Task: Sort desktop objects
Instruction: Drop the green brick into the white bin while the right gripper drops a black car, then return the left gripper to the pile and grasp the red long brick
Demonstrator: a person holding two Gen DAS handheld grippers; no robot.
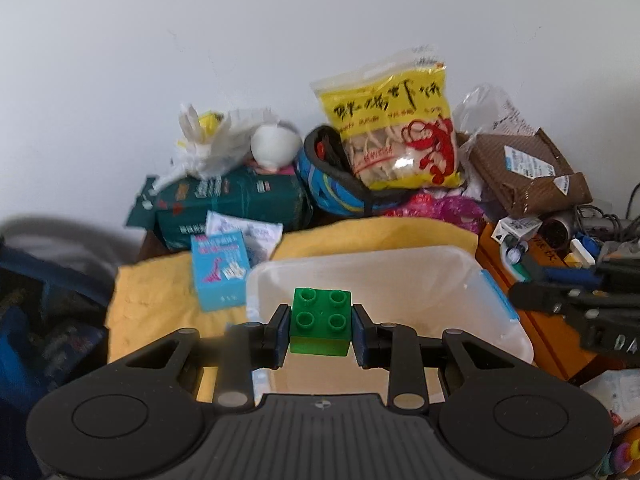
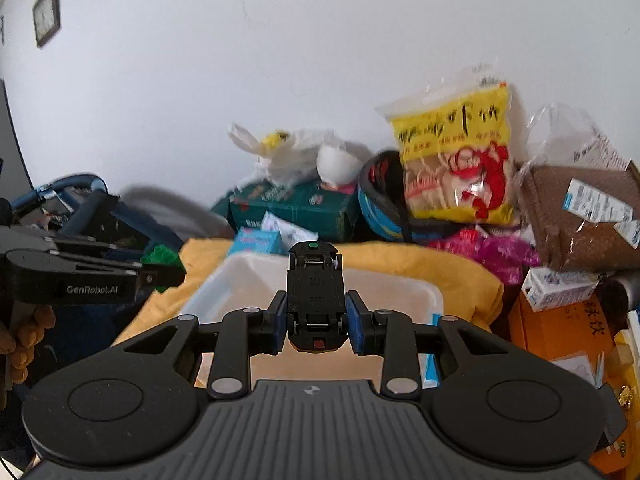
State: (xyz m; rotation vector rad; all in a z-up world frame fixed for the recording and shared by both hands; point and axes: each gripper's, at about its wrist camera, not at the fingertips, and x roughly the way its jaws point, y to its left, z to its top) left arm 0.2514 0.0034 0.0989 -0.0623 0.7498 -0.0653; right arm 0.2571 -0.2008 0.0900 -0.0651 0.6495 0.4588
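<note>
Left gripper (image 1: 320,330) clamps green brick (image 1: 321,320) | right gripper (image 2: 316,318) clamps toy car (image 2: 316,294), underside up | both above white bin (image 1: 400,276) | step: carrying | next: lower, release inside

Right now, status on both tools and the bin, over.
Left tool shut on green brick. Right tool shut on upturned toy car. White bin below, nothing blocking it.
</note>
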